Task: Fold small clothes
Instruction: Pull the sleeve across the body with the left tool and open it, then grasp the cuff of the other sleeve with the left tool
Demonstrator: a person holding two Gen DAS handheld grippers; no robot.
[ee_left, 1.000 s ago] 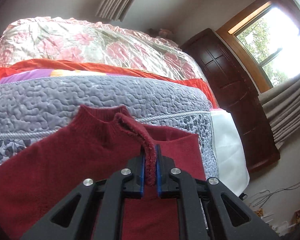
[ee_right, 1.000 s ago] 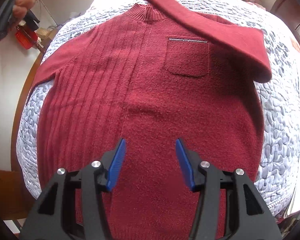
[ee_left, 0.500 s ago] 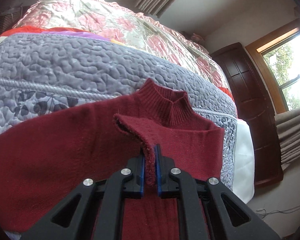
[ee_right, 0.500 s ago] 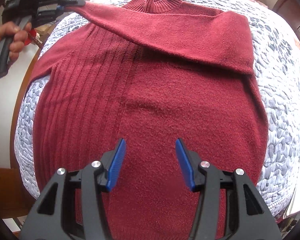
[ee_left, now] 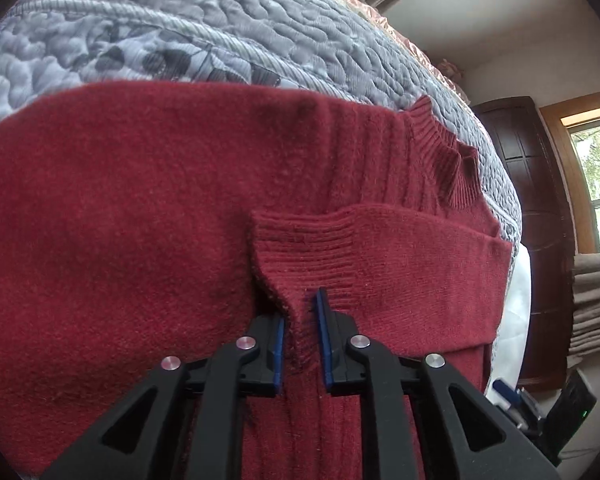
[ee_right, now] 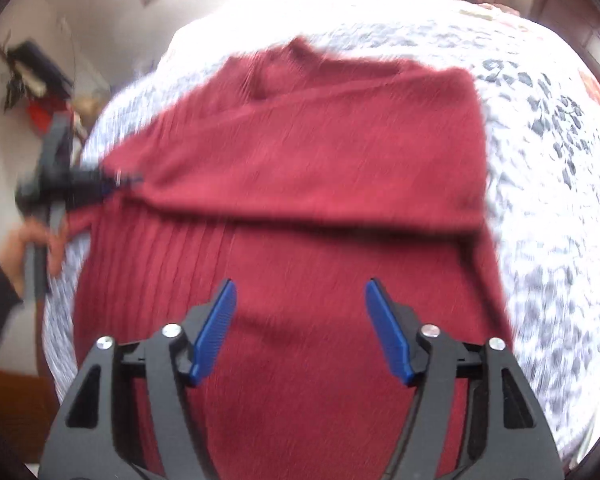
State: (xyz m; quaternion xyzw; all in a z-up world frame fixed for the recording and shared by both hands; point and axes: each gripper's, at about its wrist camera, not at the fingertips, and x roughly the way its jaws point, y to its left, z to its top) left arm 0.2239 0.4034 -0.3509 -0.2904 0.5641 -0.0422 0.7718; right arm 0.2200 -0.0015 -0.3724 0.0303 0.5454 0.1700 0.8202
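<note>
A dark red knit sweater point(ee_right: 300, 208) lies face up on the bed, collar point(ee_left: 452, 160) at the far end. One sleeve point(ee_right: 320, 168) is folded across the chest. Its ribbed cuff point(ee_left: 300, 252) lies flat on the sweater body, and a corner of it still hangs between the fingers of my left gripper point(ee_left: 300, 308), which stand a little apart. In the blurred right wrist view the left gripper point(ee_right: 112, 180) sits at the sweater's left edge, held by a hand point(ee_right: 24, 248). My right gripper point(ee_right: 300, 292) hovers wide open over the lower body, holding nothing.
A grey quilted bedspread point(ee_left: 220, 20) covers the bed around the sweater. A dark wooden door point(ee_left: 532, 200), a window point(ee_left: 596, 160) and curtains point(ee_left: 596, 300) stand beyond the bed. Small devices point(ee_left: 540, 412) lie low at the right. Clutter point(ee_right: 36, 92) sits left of the bed.
The left gripper carried the sleeve across the chest and lowered the cuff flat onto the sweater; its fingers have parted slightly. The right gripper stayed open and shifted a little.
</note>
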